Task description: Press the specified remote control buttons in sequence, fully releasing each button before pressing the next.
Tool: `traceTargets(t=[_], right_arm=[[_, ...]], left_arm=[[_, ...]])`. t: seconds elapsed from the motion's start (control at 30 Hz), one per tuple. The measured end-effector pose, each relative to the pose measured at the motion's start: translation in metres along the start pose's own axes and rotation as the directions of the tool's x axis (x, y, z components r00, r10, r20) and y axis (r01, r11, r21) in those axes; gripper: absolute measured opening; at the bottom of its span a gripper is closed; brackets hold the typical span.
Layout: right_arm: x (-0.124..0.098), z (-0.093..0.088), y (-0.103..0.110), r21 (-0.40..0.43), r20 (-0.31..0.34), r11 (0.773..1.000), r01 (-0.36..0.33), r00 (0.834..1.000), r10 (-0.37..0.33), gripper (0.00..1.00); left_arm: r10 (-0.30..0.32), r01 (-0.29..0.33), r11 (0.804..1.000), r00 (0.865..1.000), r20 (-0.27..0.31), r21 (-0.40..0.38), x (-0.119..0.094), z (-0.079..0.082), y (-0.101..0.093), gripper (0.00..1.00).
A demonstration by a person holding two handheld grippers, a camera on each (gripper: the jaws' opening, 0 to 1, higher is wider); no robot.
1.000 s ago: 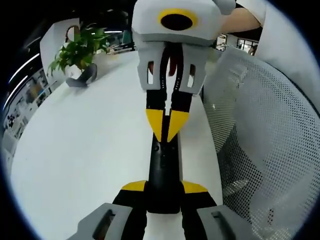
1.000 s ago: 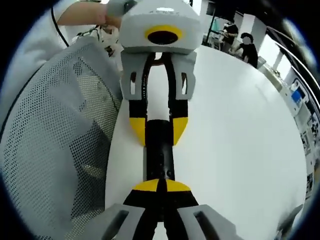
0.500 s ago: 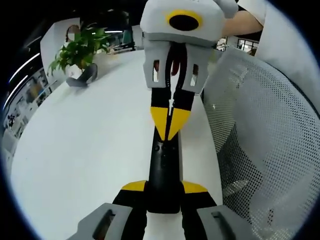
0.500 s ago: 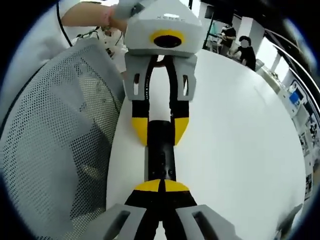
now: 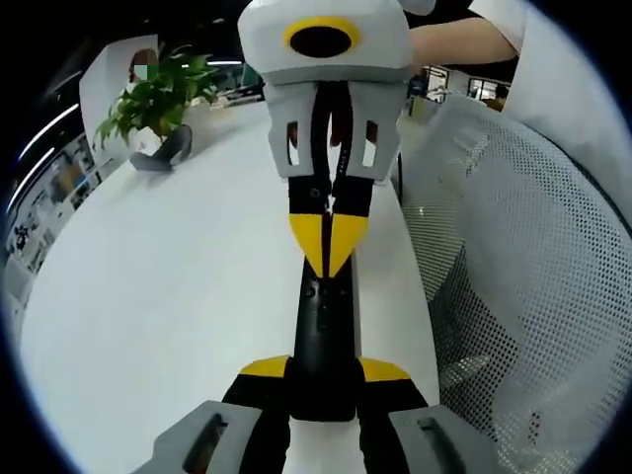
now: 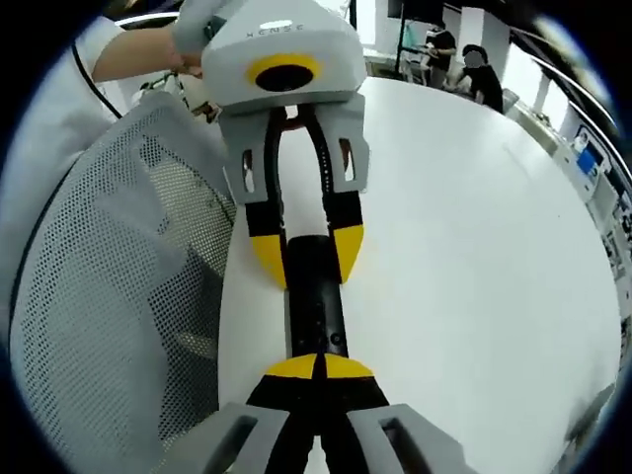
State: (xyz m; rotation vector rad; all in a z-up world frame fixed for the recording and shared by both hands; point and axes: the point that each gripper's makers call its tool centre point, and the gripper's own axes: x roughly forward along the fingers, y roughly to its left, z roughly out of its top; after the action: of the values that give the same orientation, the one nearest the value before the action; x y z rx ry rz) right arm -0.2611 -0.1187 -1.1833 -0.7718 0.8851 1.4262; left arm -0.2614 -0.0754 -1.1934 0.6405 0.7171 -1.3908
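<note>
The black remote control (image 5: 323, 336) lies flat on the white tabletop (image 5: 158, 296), near the edge by a mesh chair (image 5: 533, 296). The left gripper (image 5: 324, 373) has its yellow-tipped fingers (image 5: 265, 368) closed on the sides of one end of the remote. The right gripper (image 6: 317, 369) has its two fingers shut tight together with nothing between them, making one point that rests on the remote's other end. In the left gripper view that point (image 5: 327, 247) sits on top of the remote, where the buttons are.

The remote looks hard, stiff and light (probably smooth plastic, so it may slide on the tabletop). Holding it by its long sides near one end looks best, so the buttons stay free. A soft, straight push should do.

A green plant (image 5: 158, 99) stands far off.
</note>
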Motion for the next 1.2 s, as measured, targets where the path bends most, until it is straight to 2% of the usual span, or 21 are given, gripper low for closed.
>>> traceTargets(t=[0.17,0.33,0.47,0.53,0.6,0.77,0.87,1.2], right_arm=[[-0.003,-0.008,0.0,-0.012,-0.023,1.0,0.017,1.0,-0.017,0.0],[-0.002,-0.008,0.0,-0.029,-0.023,0.999,0.043,0.999,-0.044,0.0],[-0.001,-0.007,0.0,-0.026,-0.052,0.997,0.067,0.996,-0.068,0.0],[-0.002,-0.008,-0.001,-0.004,-0.041,0.997,0.074,0.996,-0.075,0.0],[-0.003,-0.009,-0.002,0.018,-0.019,0.997,0.08,0.997,-0.08,0.0],[-0.004,-0.008,-0.001,0.001,0.001,0.997,0.082,0.997,-0.082,0.0],[-0.005,-0.009,0.0,0.004,-0.002,0.998,0.069,0.998,-0.069,0.0],[-0.011,-0.019,-0.001,0.032,-0.011,0.998,0.058,0.998,-0.057,0.0]], left_arm=[[0.005,-0.005,1.0,1.0,0.018,-0.01,0.0,0.0,0.0,0.24],[0.014,-0.011,0.999,0.997,0.077,-0.03,-0.001,-0.001,0.001,0.24],[0.037,-0.032,0.998,0.992,0.122,-0.047,0.0,-0.001,0.001,0.24],[0.041,-0.032,0.997,0.989,0.141,-0.07,0.0,-0.001,0.002,0.25],[0.041,-0.033,0.998,0.989,0.141,-0.058,0.0,0.0,0.001,0.25],[0.05,-0.041,0.998,0.986,0.161,-0.055,0.0,-0.001,0.0,0.24],[0.039,-0.034,0.999,0.978,0.205,-0.028,0.0,0.002,-0.004,0.24],[0.039,-0.034,0.999,0.98,0.195,-0.028,-0.001,0.001,-0.007,0.24]])
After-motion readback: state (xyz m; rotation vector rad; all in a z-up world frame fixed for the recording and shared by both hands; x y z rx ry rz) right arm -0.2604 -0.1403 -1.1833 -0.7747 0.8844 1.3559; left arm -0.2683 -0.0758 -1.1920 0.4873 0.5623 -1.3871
